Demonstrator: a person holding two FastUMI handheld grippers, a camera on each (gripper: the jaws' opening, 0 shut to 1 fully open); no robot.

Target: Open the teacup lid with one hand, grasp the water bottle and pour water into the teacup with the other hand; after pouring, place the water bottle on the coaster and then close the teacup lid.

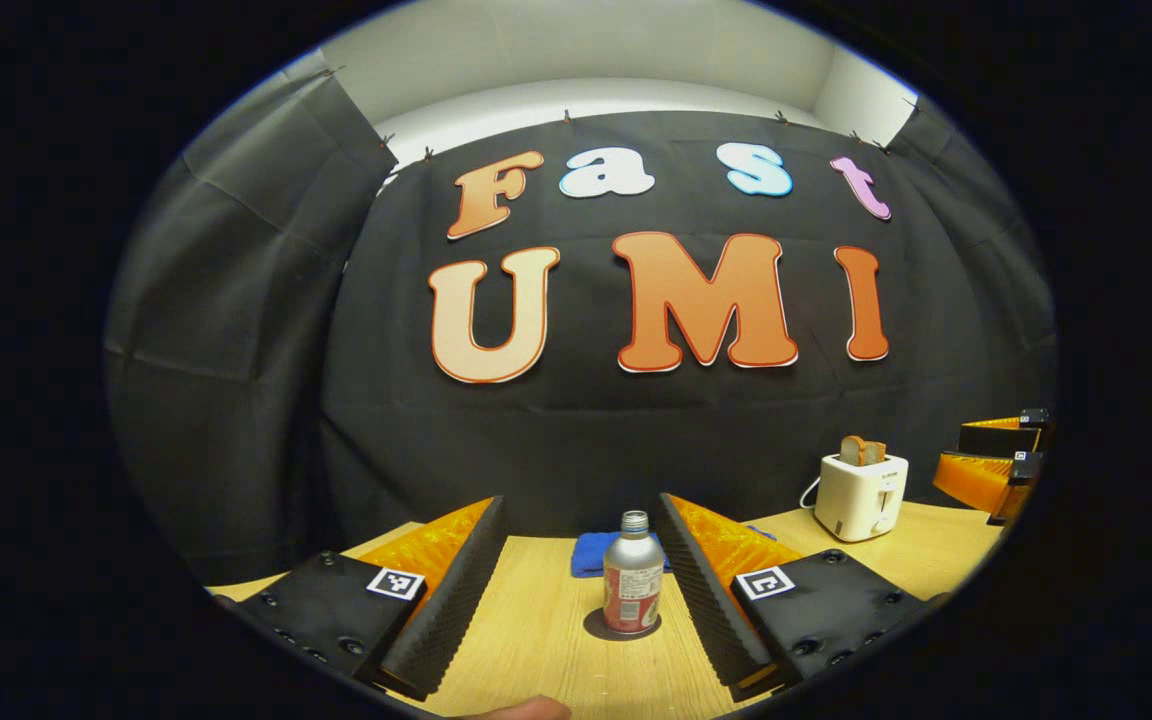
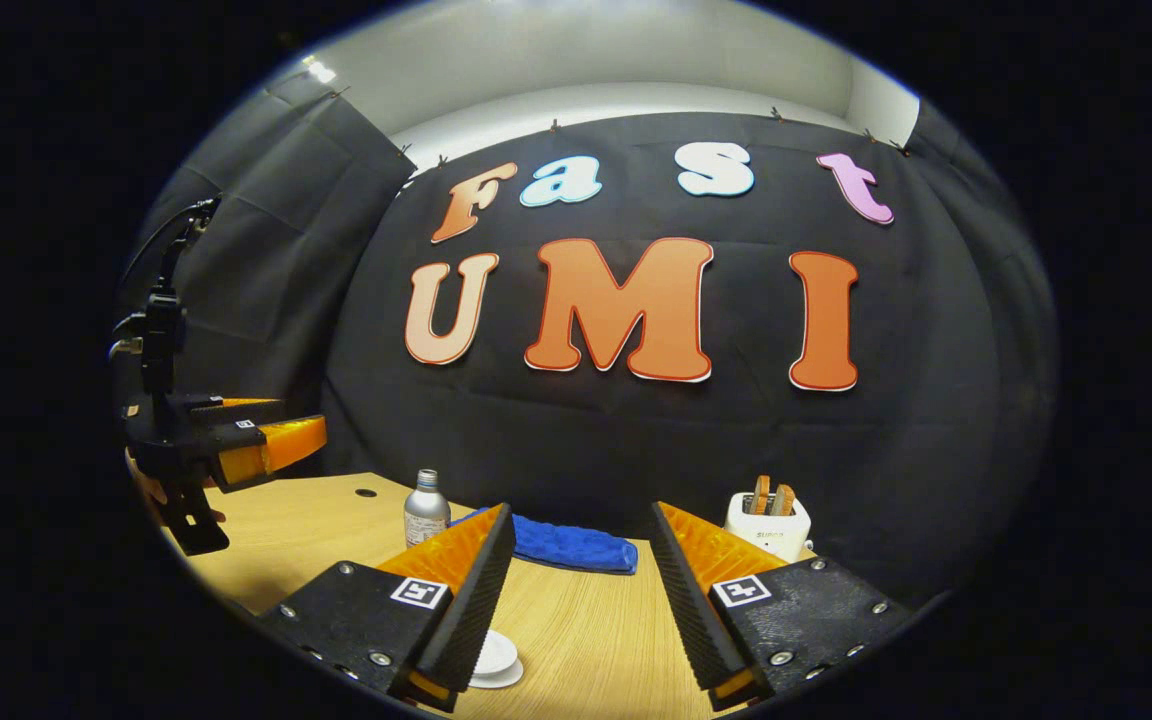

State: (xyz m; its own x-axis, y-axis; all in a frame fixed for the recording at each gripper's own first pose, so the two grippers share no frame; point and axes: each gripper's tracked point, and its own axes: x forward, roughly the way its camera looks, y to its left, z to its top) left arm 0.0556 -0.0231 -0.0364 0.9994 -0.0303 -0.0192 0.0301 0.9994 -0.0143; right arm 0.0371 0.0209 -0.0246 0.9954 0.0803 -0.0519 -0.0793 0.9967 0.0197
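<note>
A silver water bottle [image 1: 633, 575] with a red label stands upright on the wooden table, straight ahead of my left gripper [image 1: 581, 503]. That gripper is open with nothing between its fingers, and the bottle is a little beyond their tips. A dark round patch lies under the bottle's base; coaster or shadow, I cannot tell. In the right gripper view the bottle [image 2: 426, 510] stands far left of my right gripper [image 2: 581, 510], which is open and holds nothing. A white teacup with its lid [image 2: 494, 660] sits low, partly hidden behind that gripper's left finger.
A blue cloth [image 1: 591, 553] lies behind the bottle by the wall. A white toaster [image 2: 766, 520] holding bread stands at the back right. The left gripper [image 2: 236, 440], held by a hand, hovers over the table's left side. The table [image 2: 586, 620] is light wood.
</note>
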